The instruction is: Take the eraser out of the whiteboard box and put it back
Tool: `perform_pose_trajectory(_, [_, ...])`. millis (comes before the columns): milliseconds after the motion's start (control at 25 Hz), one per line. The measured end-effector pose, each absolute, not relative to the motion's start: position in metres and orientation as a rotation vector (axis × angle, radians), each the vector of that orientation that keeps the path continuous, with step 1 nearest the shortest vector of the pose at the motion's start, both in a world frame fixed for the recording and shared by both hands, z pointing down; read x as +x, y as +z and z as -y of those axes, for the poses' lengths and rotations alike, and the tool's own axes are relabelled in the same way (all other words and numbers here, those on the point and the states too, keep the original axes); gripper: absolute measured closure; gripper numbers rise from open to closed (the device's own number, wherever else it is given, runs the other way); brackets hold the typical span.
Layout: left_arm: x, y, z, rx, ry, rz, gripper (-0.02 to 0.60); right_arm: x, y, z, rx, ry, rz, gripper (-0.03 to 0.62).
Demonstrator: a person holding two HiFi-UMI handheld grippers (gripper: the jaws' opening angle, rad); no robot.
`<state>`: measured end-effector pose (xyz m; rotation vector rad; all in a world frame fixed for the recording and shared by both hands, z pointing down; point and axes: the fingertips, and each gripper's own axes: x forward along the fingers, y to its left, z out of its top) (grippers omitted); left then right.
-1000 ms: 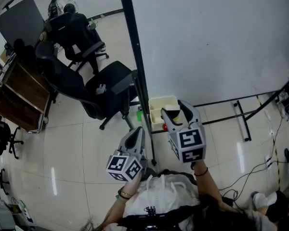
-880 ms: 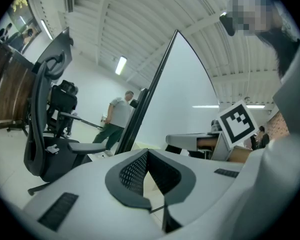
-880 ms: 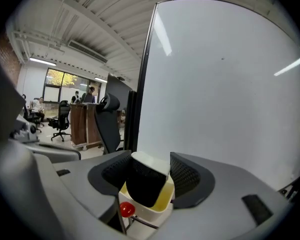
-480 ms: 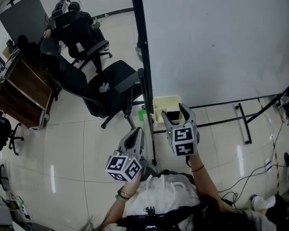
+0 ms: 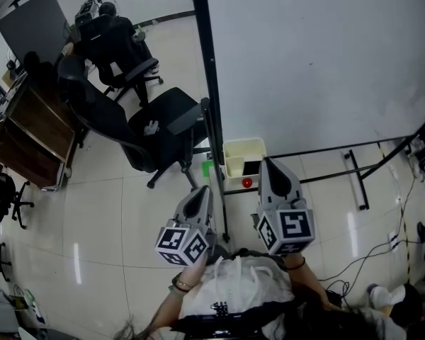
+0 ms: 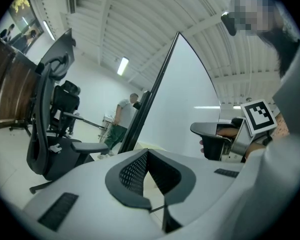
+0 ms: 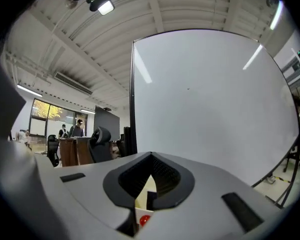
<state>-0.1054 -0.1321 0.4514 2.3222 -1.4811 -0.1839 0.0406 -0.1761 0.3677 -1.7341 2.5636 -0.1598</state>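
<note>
Seen from above, a large white whiteboard (image 5: 326,55) in a black frame fills the upper right of the frame. At its foot, near the centre, sits a small cream plastic box (image 5: 230,152). A black rectangular eraser (image 5: 251,167) lies inside the box, partly covered by the grey right tool (image 5: 266,163). A small red round object (image 5: 246,183) shows at the box's lower edge. The right tool points at the box, its jaws clenched together on nothing, its tip just beside the eraser. The grey left tool (image 5: 201,191), below and left of the box, is also clenched and empty. A black office chair (image 5: 163,122) stands on the pale tiled floor (image 5: 106,211) further left.
</note>
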Motion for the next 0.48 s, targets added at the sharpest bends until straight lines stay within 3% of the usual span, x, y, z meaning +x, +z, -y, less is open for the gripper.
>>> perform_pose_trajectory(480, [-0.104,0.452,0.131,2.313,-0.178,1.5,0.597,0.026,0.389,0.176,-1.765,-0.115,-2.719,0.594])
